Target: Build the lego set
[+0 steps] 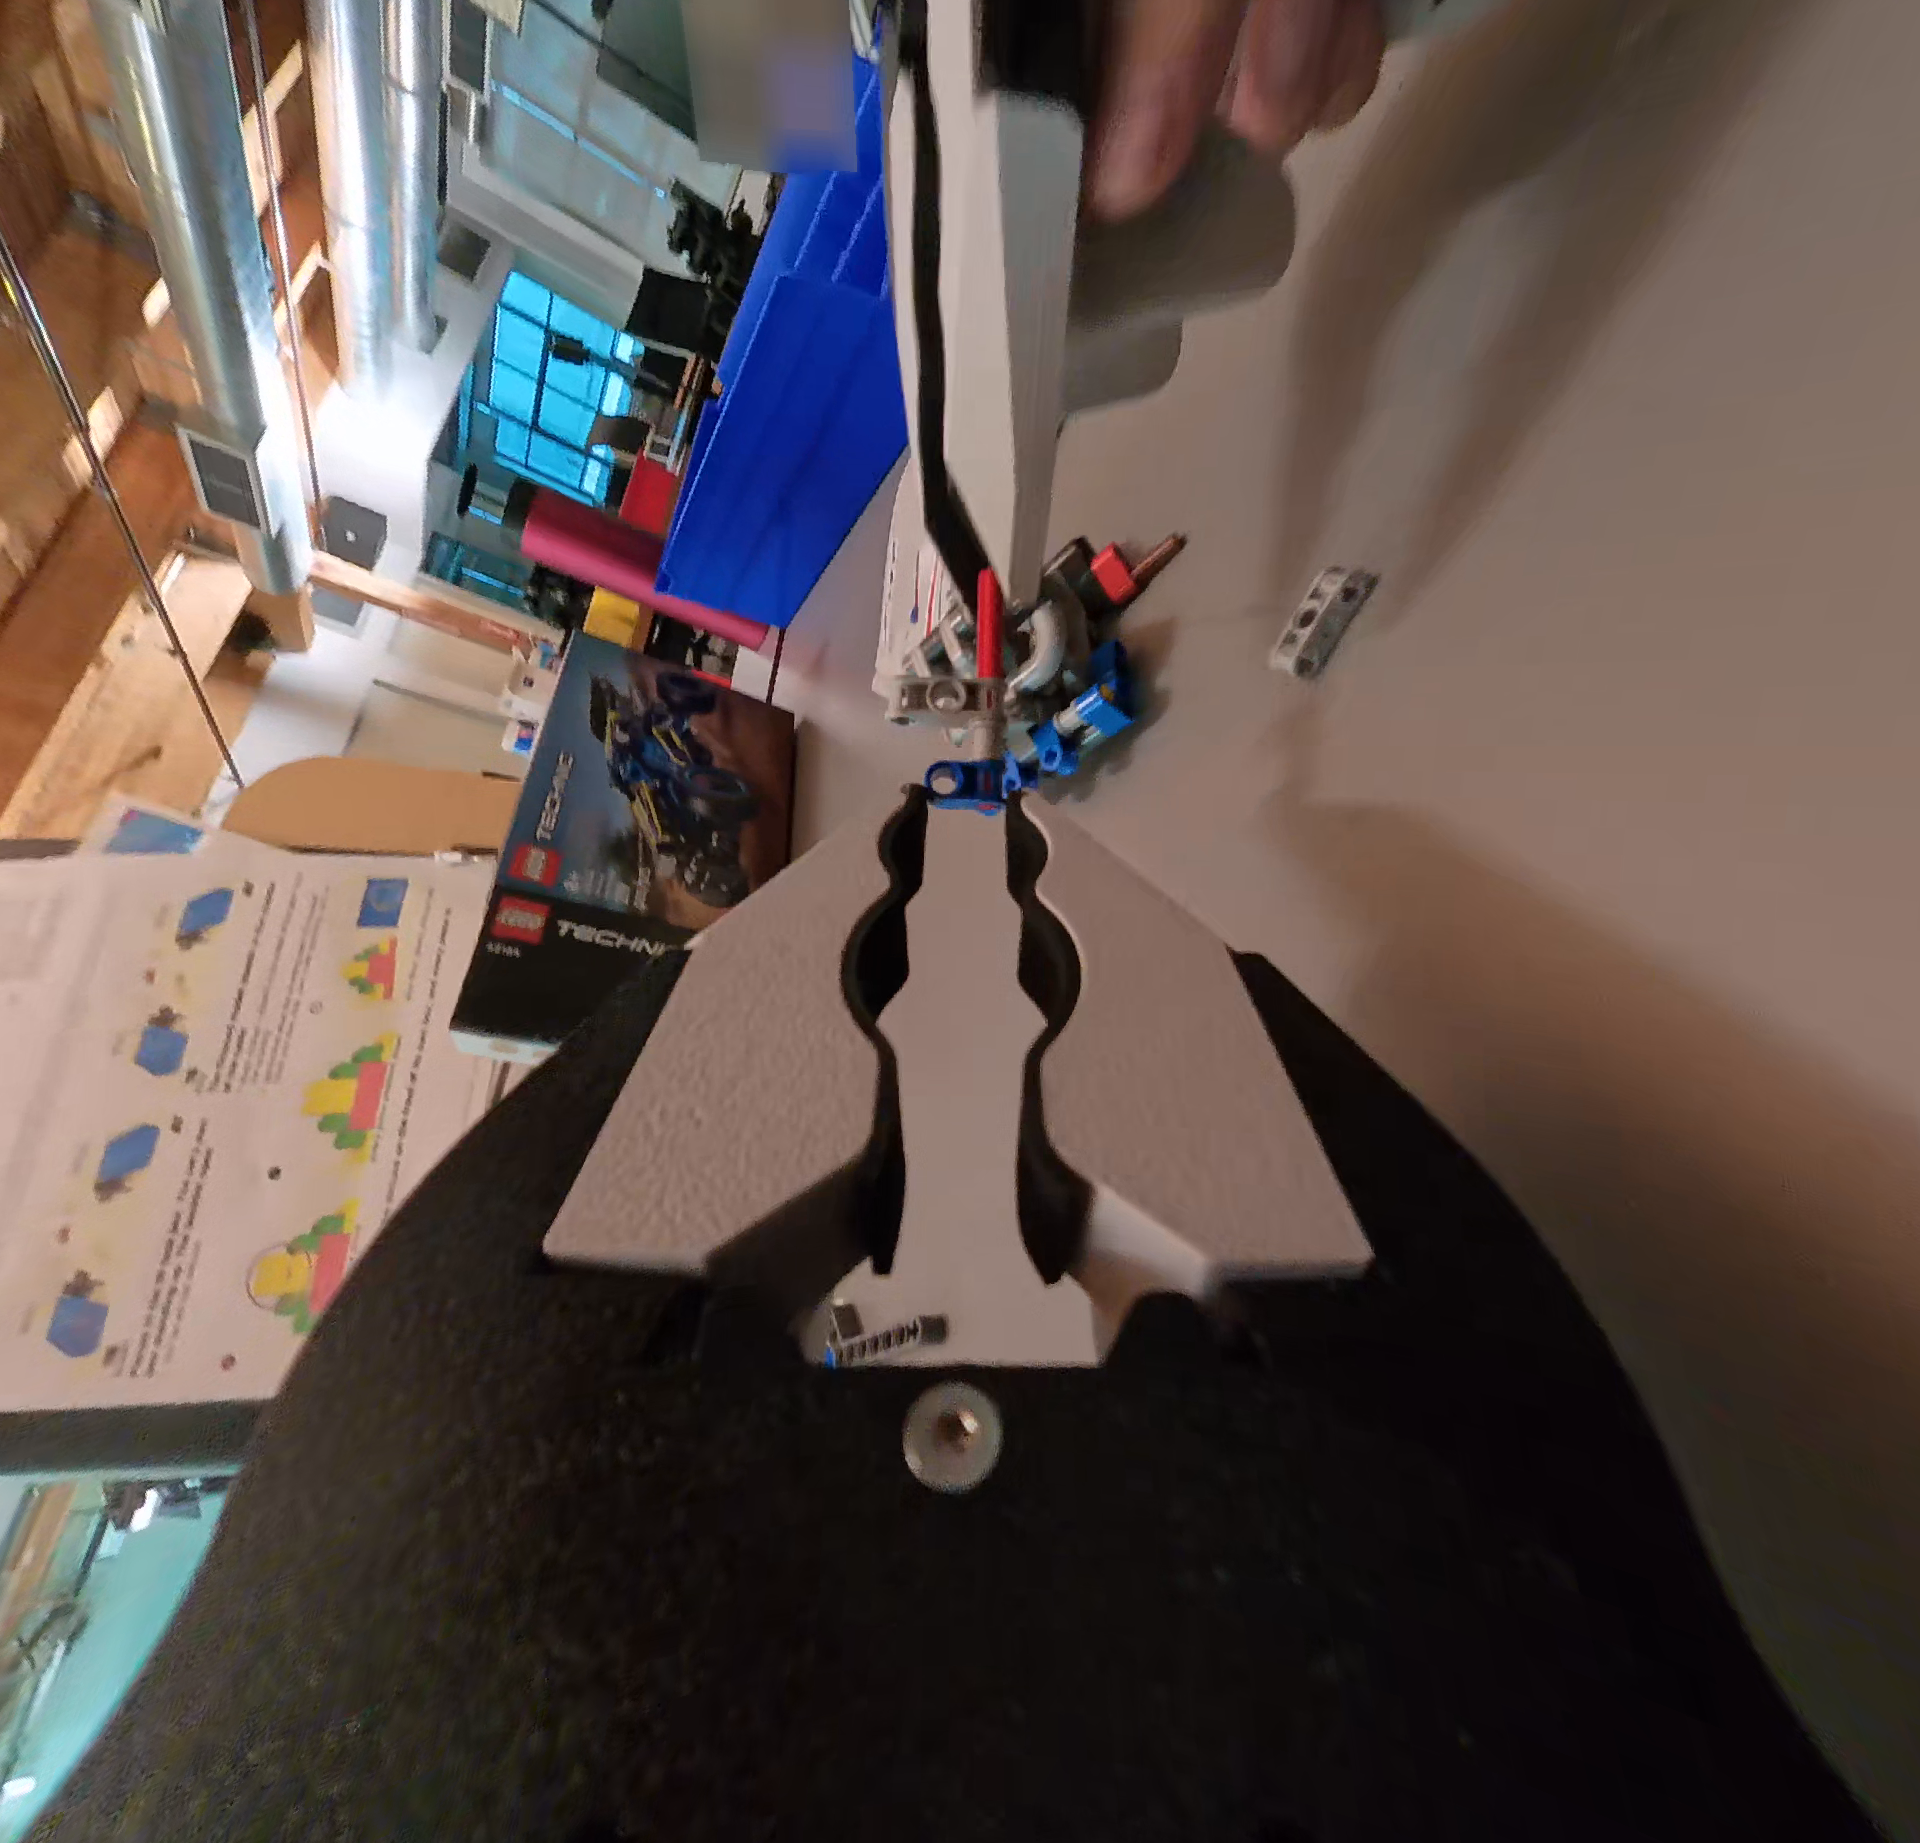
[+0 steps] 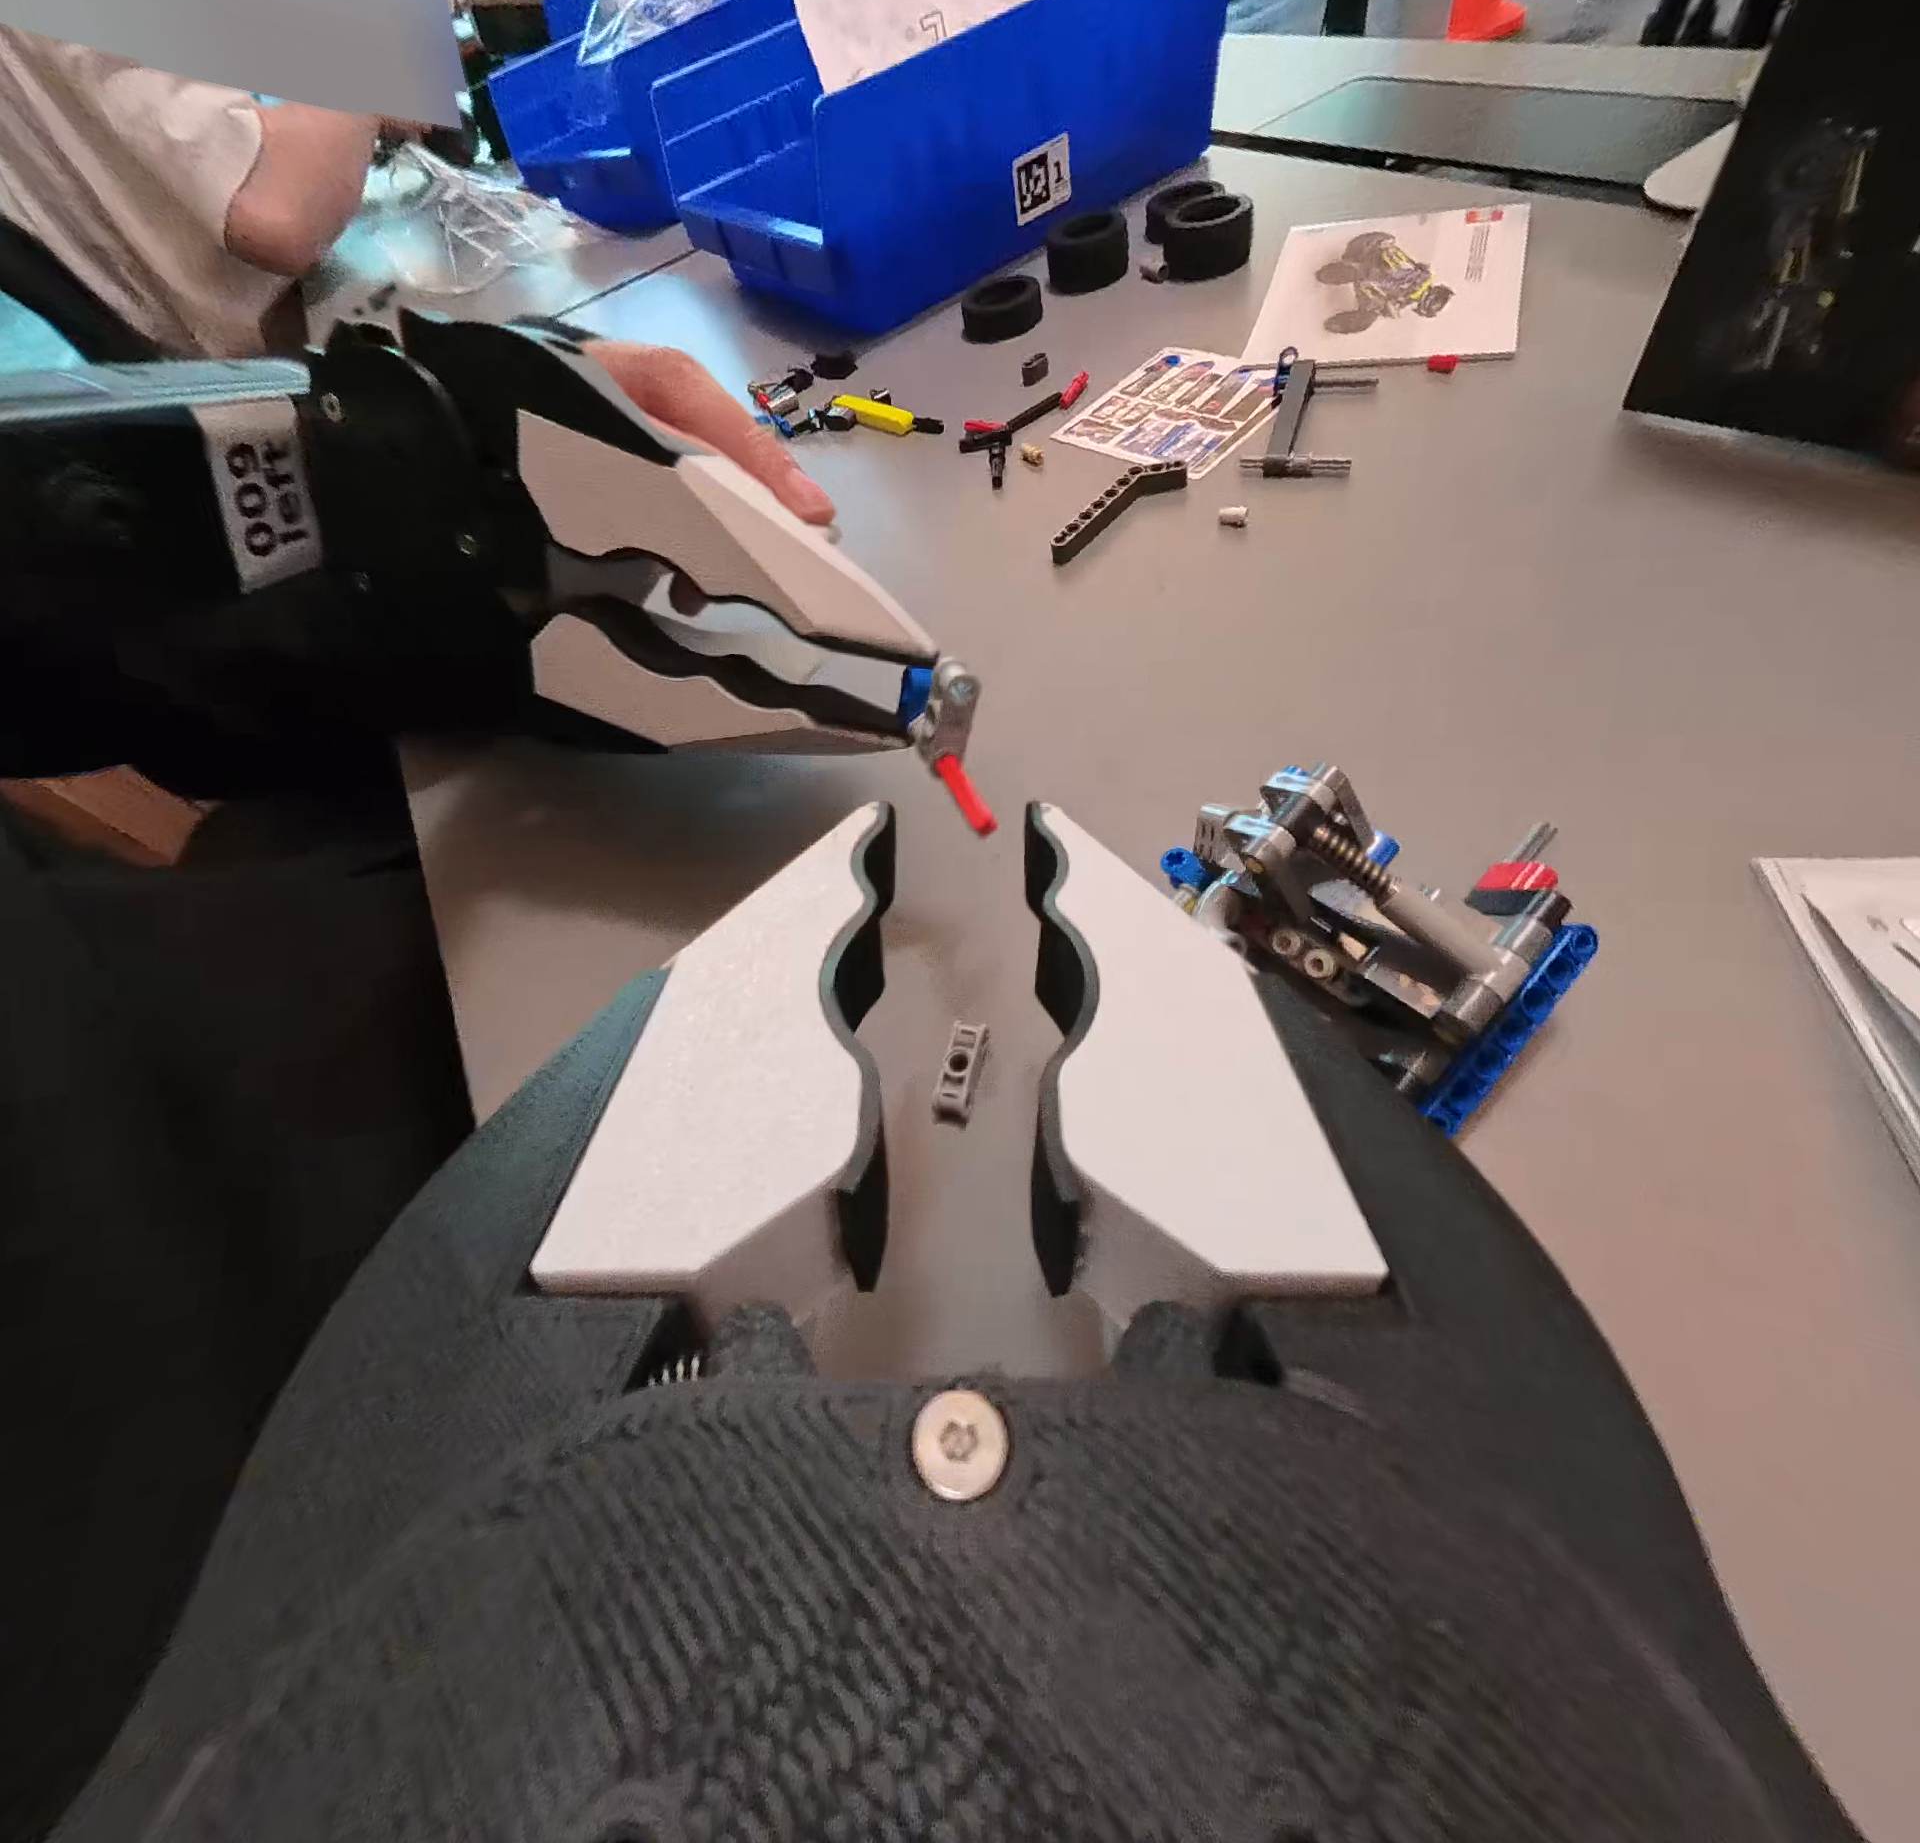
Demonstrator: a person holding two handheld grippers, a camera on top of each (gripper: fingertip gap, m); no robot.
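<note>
The left claw (image 2: 902,704) clenched a blue connector (image 1: 966,785) carrying a red axle (image 2: 964,798) above the surface (image 2: 1455,671). The right claw (image 2: 958,822) stood released around the axle tip; it should close squarely there.

left tool (image 2: 902,704) pinched shut; right tool (image 2: 958,825) fingers parted

small assembly (image 2: 940,713): blue connector, grey connector, red axle | clamped in left gripper (image 2: 904,702) | above table

Soft daylight, perhaps window-lit; edges blurred, warped.
</note>
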